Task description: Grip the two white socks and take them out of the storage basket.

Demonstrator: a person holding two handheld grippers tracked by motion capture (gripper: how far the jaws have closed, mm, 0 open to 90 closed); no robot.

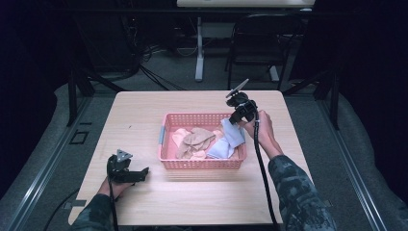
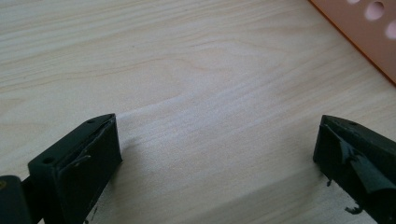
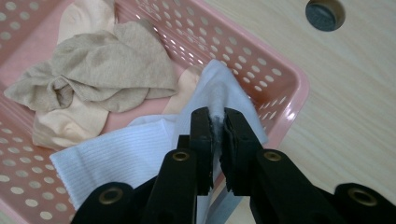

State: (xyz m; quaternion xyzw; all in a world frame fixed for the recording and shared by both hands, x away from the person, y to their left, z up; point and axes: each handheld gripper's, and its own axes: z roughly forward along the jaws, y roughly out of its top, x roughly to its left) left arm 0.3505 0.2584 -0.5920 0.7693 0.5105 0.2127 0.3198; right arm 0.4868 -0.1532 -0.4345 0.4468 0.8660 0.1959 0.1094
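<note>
Clearly the right gripper [image 3: 215, 122] pinches a white sock [image 3: 219, 88], seemingly bluish from above; left gripper [image 2: 217, 154] spread.

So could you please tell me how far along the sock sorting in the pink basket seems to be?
Nothing looks finished: no sock lies on the table outside the pink basket. In hand, the right gripper is shut on a pale blue sock at the basket's right end. Left to do: the beige socks, peach socks and white ribbed sock lie inside; the left gripper rests open.
</note>
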